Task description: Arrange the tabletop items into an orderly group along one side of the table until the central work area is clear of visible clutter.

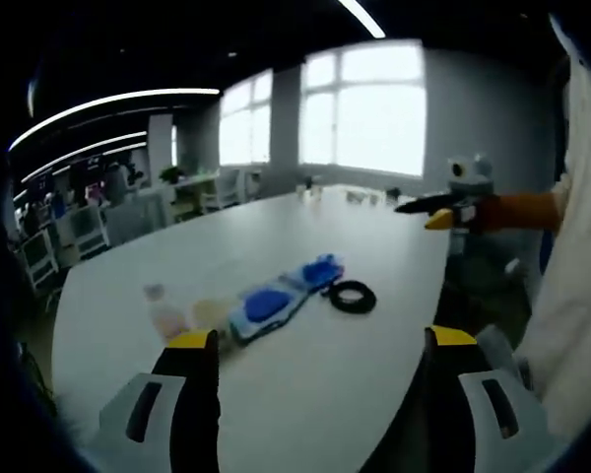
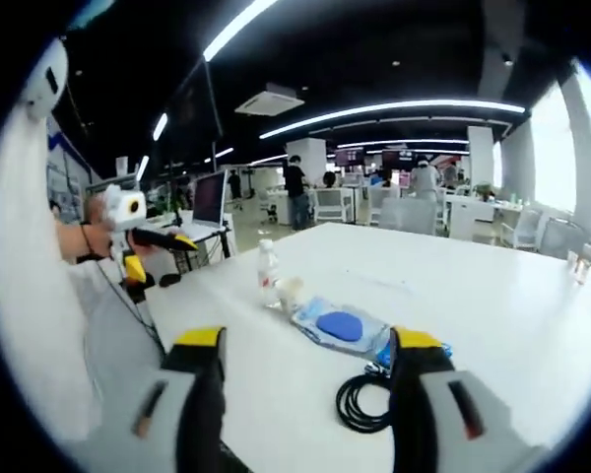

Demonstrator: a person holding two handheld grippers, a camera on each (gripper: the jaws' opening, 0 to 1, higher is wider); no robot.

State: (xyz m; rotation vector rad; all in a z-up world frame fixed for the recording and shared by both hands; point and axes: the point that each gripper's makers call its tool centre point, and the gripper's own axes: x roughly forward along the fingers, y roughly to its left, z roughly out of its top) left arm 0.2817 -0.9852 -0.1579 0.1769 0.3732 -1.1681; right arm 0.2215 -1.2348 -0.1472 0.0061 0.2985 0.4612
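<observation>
Tabletop items lie in a loose row on the long white oval table: a small clear plastic bottle with a pale cap, a short pale cup-like container just beside it, a clear plastic pouch holding blue oval pads, and a black coiled cable. Taking the pouch as landmark, the bottle and container sit at one end of it, the container touching or nearly touching its edge, while the cable rests just off its other end, apart from the bottle. In the right gripper view the same row appears with the bottle standing upright behind the pouch and the cable in front of it, partly behind one jaw. The left gripper hovers above the table on the near side of the pouch, jaws spread wide with nothing between them. The right gripper is likewise spread and empty, held over the pouch and cable. Each gripper also appears in the other's view, raised off to the side of the pouch in a person's hand.
</observation>
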